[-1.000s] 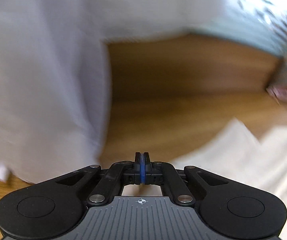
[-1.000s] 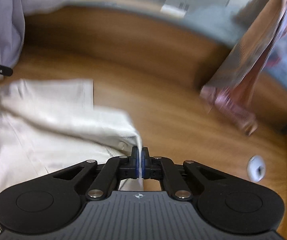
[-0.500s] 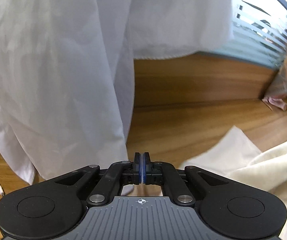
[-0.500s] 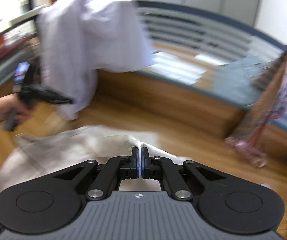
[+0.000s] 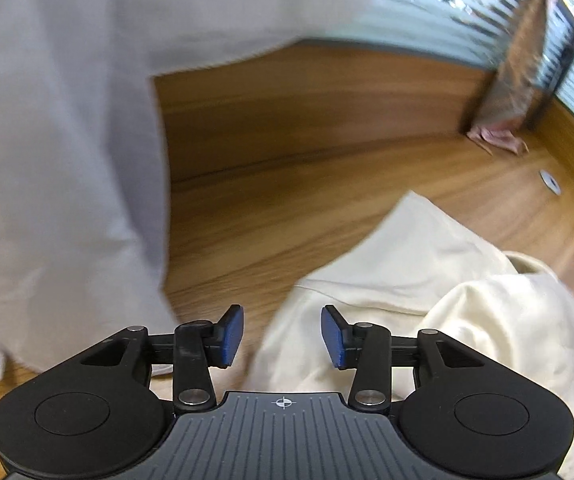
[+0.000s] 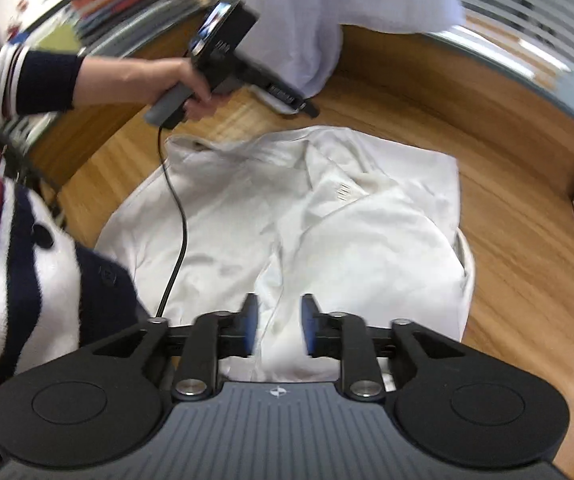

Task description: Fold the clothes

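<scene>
Both let go | left hand-held gripper and right hand-held gripper, clamped a half-second ago, now gape | cream shirt drops onto bench, fold laid.

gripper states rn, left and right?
Left gripper: open, holding nothing.
Right gripper: open, empty, above the cream shirt.

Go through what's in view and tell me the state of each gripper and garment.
Left gripper: open, empty.
Right gripper: open, empty.
Cream shirt: lying rumpled on the wooden table.
White hanging garment: draped, hanging at the table's far edge.
</scene>
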Demonstrator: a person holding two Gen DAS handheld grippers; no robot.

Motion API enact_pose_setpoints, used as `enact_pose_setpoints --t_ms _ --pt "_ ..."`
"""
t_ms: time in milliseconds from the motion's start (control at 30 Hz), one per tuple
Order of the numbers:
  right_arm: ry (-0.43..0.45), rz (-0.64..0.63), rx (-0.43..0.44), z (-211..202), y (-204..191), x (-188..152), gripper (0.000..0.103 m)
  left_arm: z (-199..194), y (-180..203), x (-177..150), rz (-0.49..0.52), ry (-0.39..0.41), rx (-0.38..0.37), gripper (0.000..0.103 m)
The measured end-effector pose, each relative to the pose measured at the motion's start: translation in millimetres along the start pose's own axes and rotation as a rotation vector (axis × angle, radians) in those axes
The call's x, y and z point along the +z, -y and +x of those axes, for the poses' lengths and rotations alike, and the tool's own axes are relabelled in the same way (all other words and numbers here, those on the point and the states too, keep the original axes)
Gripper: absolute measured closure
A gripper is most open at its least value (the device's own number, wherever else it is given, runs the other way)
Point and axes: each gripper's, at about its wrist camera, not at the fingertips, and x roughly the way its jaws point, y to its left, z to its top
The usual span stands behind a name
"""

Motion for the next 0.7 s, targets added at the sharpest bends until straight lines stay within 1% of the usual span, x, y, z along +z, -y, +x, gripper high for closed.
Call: enact_pose_setpoints --t_ms 100,267,400,433,533,600,633,667,700 --pt "-0.026 0.019 0.01 2.0 -0.5 -9.1 0.069 16.3 9.0 0.6 0.041 -0.024 -0.01 0.054" --pt "0.004 0.159 -0.118 13.4 31.2 -15.8 0.067 41.7 18.5 4.8 0.095 -0.049 0.012 0.051" --pt "0.021 0.246 -0.233 30.1 73.2 -20.3 0.067 50.8 16.9 8.6 0.089 -0.058 0.007 0.05" --pt "0.024 0.263 -0.252 35.8 85.7 -20.3 0.067 52.5 16.4 8.8 0.088 -0.059 0.006 0.05" --pt "0.018 0.268 -0.271 61.8 114.2 -13.3 0.067 55.1 14.3 10.2 0.094 -0.046 0.003 0.05" --pt "0.013 0.267 -0.282 79.5 132.8 -8.3 0.068 55.8 13.1 10.8 0.091 -0.038 -0.002 0.052" --pt "0.008 0.264 -0.28 88.8 140.0 -5.4 0.068 55.7 12.3 10.7 0.09 -0.032 -0.005 0.056" --pt "-0.004 0.245 -0.265 98.9 146.7 -1.9 0.068 56.1 12.9 10.5 0.092 -0.026 -0.008 0.061" --pt "-0.014 0.234 -0.25 108.9 151.8 1.8 0.068 56.6 14.7 10.2 0.096 -0.02 -0.008 0.064"
